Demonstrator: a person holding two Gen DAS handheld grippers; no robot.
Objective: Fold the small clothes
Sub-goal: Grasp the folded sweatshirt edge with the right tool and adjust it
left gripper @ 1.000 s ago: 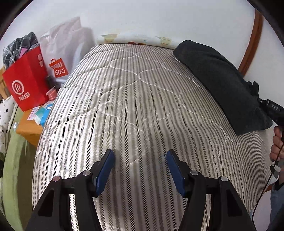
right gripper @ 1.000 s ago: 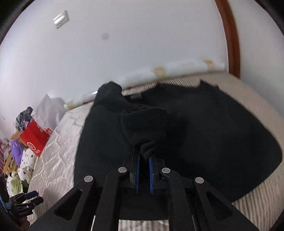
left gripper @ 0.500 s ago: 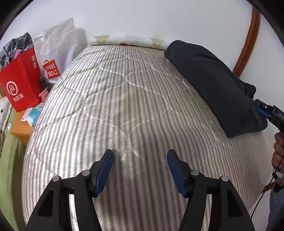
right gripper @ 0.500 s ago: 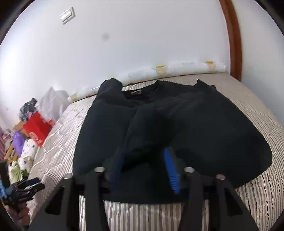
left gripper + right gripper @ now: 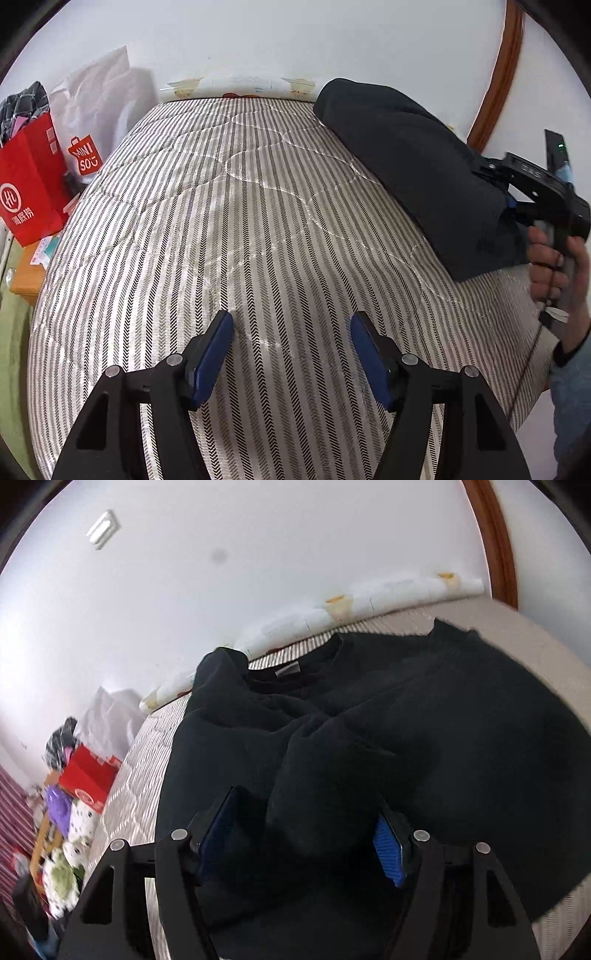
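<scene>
A black sweatshirt (image 5: pixel 424 731) lies spread on the striped mattress (image 5: pixel 240 229), collar toward the wall, with one sleeve folded across its front. It also shows in the left wrist view (image 5: pixel 417 166) at the right side of the bed. My right gripper (image 5: pixel 306 830) is open, its blue pads on either side of the folded sleeve's end. It also shows in the left wrist view (image 5: pixel 517 199) at the sweatshirt's near edge. My left gripper (image 5: pixel 291 354) is open and empty over bare mattress, well left of the sweatshirt.
A red paper bag (image 5: pixel 29 184) and a white Miniso bag (image 5: pixel 96 122) stand left of the bed on a wooden stand (image 5: pixel 26 273). A rolled white sheet (image 5: pixel 240 83) lies along the wall. A wooden door frame (image 5: pixel 495 77) is at right.
My right gripper was shut on the sleeve, then opened and let it drop onto the sweatshirt front. My left gripper stayed open and shifted slightly over the mattress.
</scene>
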